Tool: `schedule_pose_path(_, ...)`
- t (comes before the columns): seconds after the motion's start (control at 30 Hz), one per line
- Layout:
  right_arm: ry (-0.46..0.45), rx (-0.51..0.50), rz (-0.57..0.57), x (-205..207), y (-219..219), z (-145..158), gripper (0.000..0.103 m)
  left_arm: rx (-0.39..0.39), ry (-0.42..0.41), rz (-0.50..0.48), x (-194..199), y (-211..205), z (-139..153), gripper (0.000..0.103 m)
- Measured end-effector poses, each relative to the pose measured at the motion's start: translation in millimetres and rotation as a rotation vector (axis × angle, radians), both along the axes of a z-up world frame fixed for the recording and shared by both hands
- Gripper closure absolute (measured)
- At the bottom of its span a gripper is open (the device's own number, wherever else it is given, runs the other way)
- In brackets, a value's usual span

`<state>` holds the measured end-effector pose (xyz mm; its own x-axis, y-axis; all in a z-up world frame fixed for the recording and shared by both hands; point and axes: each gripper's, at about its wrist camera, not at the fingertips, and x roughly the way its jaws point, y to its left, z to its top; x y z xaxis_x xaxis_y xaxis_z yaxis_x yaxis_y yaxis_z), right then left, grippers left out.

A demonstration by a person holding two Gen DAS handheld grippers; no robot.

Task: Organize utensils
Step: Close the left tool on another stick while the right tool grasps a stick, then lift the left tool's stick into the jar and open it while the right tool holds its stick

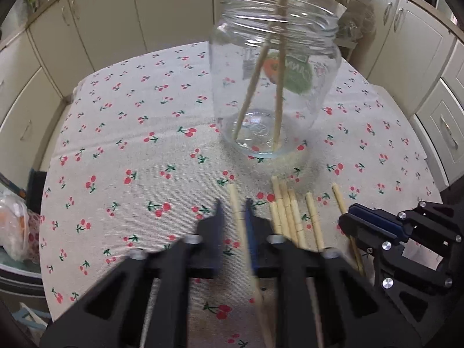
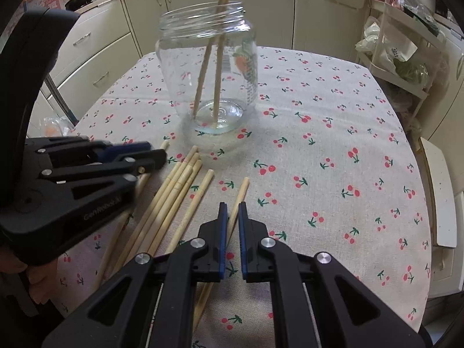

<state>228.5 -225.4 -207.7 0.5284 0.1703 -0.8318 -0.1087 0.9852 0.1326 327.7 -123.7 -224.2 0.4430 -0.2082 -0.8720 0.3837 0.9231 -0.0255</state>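
A clear glass jar [image 1: 275, 87] [image 2: 208, 72] stands upright on the cherry-print tablecloth [image 1: 130, 145] with two wooden chopsticks [image 1: 252, 87] leaning inside it. Several loose chopsticks [image 1: 290, 211] [image 2: 174, 191] lie side by side in front of the jar. My left gripper [image 1: 233, 208] [image 2: 159, 150] is shut on one chopstick [image 1: 235, 200] at the left end of the row, low over the cloth. My right gripper [image 2: 232, 211] [image 1: 346, 216] is shut on the rightmost chopstick [image 2: 243, 191], which runs between its blue pads.
Cream kitchen cupboards [image 1: 101, 20] surround the table. A white rack [image 2: 400, 52] with bags stands past the far right corner, and a white chair [image 2: 440, 203] sits by the right edge. A plastic bag [image 1: 14, 226] lies off the left edge.
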Motion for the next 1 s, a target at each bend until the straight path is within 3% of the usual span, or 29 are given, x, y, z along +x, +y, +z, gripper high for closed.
schedule_pose_path(0.1,0.003,0.035,-0.005,-0.9,-5.1,-0.2,0.095,-0.025,0.022,-0.005,0.1,4.6,1.3,0.098)
schedule_pose_path(0.2,0.004,0.094,-0.022,-1.6,-12.8,-1.8,0.096,-0.101,0.000,0.017,-5.1,18.5,14.4,0.098)
schedule_pose_path(0.33,-0.011,0.120,-0.029,-2.7,-15.0,-2.5,0.096,-0.286,-0.119,0.054,-11.1,44.5,53.2,0.098)
schedule_pose_path(0.53,-0.020,0.128,-0.036,-2.4,-15.7,-2.2,0.096,-0.468,-0.343,0.116,1.1,59.6,118.7,0.098)
schedule_pose_path(0.77,-0.027,0.155,-0.042,-4.0,-18.7,-3.2,0.096,-0.587,-0.479,0.180,31.9,51.0,155.8,0.098)
schedule_pose_path(1.0,-0.019,0.161,-0.036,-3.2,-19.1,-3.0,0.096,-0.628,-0.573,0.217,53.2,36.8,173.0,0.098)
